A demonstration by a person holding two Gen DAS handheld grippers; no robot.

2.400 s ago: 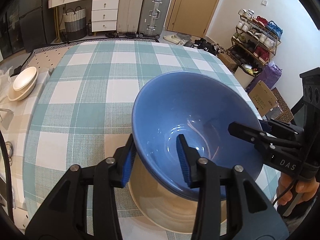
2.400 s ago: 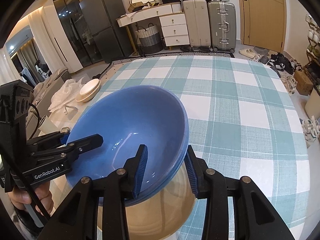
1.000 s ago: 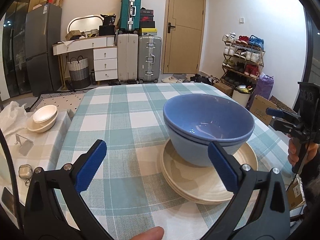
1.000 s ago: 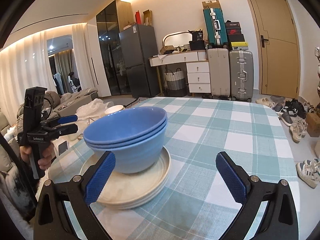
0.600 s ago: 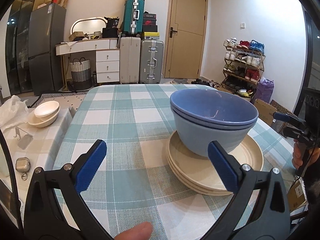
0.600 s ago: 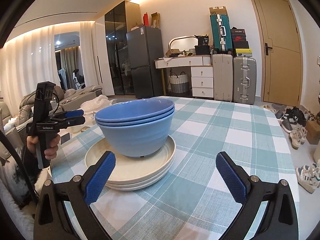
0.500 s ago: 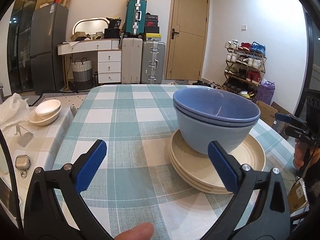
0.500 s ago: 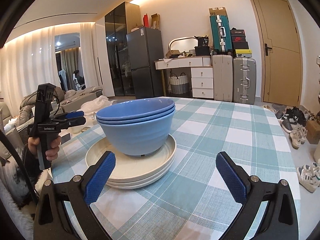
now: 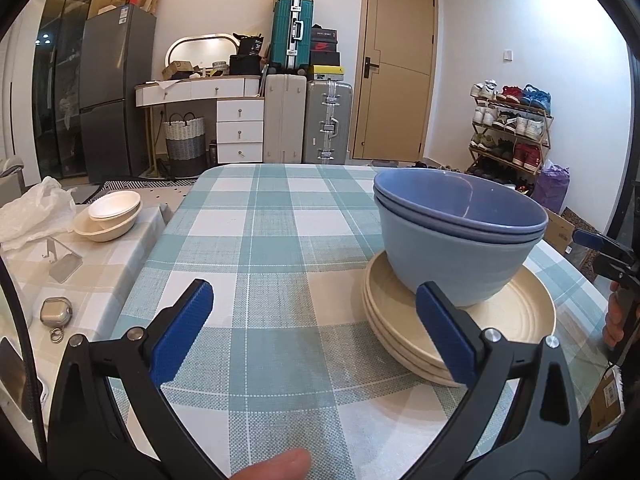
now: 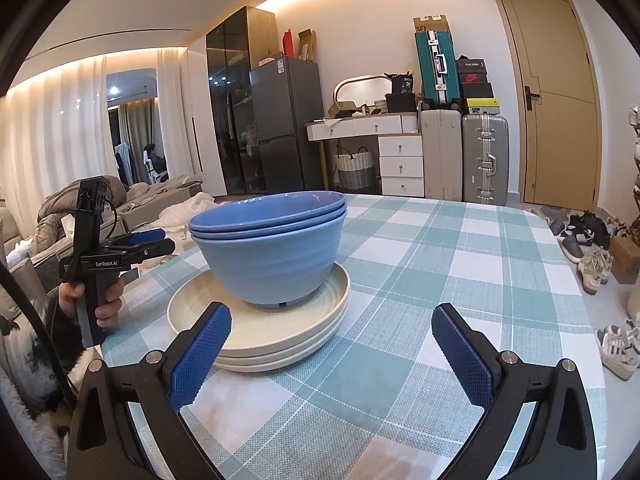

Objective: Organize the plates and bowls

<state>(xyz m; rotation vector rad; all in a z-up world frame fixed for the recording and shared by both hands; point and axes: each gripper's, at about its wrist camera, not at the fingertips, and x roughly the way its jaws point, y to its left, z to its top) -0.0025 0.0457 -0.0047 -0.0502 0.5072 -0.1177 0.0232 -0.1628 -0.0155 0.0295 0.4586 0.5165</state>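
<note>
- The left tongs (image 9: pixel 312 330) sit nearest in the left wrist view, black arms with ribbed blue pads spread wide and pinching nothing; a fingertip (image 9: pixel 276 466) shows at the bottom edge beneath them; the stance reads to me as backed off from a finished placement
- The right tongs (image 10: pixel 330 354) are likewise splayed wide and empty, low over the worktop (image 10: pixel 460 264) and pointing at the stack; from the left wrist view only their blue-tipped nose shows at the right edge, gripped in a hand
- The worktop wears a woven teal-and-white checked cloth, matt and slightly coarse; that texture probably keeps the bottom plate from sliding
- The cream round plates (image 10: pixel 256 332) lie stacked just beyond the pads, three as far as I can count from the rims; they are shallow, with raised lips and faint concentric rings, and serve as the broad base
- The nested blue bowls (image 10: pixel 272 248) stand upright on the top plate, roughly centred; three rims show in the right wrist view, though only two are clear from the left; smooth, deep, on a small notched foot; nesting saves room, and the task looks close to done here
- Farther left, on a lower side table, cream shallow bowls (image 9: pixel 108 216) sit nested beside a crumpled plastic bag (image 9: pixel 34 210); these may be what is left to gather
</note>
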